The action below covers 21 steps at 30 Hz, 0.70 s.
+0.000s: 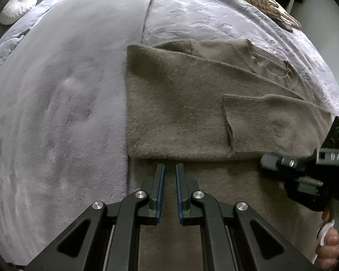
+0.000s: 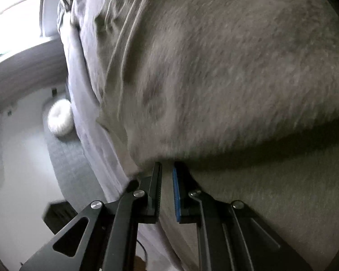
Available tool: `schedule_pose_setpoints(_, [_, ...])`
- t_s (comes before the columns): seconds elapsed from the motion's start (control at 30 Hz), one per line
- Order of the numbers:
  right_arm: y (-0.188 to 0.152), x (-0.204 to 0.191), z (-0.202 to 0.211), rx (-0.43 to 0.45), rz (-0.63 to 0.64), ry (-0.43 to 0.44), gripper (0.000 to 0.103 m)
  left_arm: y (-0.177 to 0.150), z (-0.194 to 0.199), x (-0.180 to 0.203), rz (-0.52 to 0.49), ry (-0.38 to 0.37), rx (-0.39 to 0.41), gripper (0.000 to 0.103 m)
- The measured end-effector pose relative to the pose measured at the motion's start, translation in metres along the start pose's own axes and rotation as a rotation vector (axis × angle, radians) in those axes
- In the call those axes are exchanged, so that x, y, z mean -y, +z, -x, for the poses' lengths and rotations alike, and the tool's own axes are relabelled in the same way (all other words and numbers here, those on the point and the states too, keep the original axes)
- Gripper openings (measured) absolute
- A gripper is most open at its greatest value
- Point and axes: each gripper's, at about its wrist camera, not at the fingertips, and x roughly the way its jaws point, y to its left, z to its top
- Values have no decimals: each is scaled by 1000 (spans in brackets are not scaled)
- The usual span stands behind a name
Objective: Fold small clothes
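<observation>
A fuzzy taupe sweater (image 1: 180, 103) lies partly folded on the lavender bed, a ribbed sleeve cuff (image 1: 248, 122) laid across its right side. My left gripper (image 1: 169, 166) hovers just in front of the folded edge, jaws a narrow gap apart, holding nothing. My right gripper (image 2: 167, 163) is closed on the sweater's edge (image 2: 214, 90), lifting a fold; fabric sits between the tips. The right gripper's body also shows at the right of the left wrist view (image 1: 305, 174).
A lavender plush blanket (image 1: 56, 113) covers the bed's left half and a patterned quilt (image 1: 214, 15) the far right. A white round cushion (image 1: 18, 6) sits far left. A striped garment (image 1: 264, 2) lies at the far edge. The floor (image 2: 63, 158) shows beside the bed.
</observation>
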Motion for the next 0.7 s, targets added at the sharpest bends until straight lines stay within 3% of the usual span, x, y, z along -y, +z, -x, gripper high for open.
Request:
schedule_pose_setpoints(0.1, [-4, -9, 16, -2, 80, -39, 13, 4, 4, 7, -10, -24, 7, 11])
schedule_pose_setpoints(0.23, [-1, -27, 60, 103, 227, -169, 13, 17, 12, 27, -25, -76, 43, 11])
schedule_pose_setpoints(0.4, [20, -31, 114, 286, 370, -472, 24, 32, -1, 59, -64, -102, 50, 11])
schedule_pose_setpoints(0.53, [33, -9, 136, 346, 377, -633, 26, 33, -30, 72, -80, -26, -2, 11])
schedule_pose_setpoints(0.57, [36, 3, 141, 343, 360, -649, 26, 33, -33, 71, -70, -34, -1, 11])
schedule_pose_setpoints(0.63, [38, 17, 151, 339, 339, -586, 26, 35, -34, 71, -65, -46, 0, 11])
schedule_pose_setpoints(0.7, [36, 22, 157, 342, 341, -556, 26, 34, -33, 70, -70, -21, 0, 26])
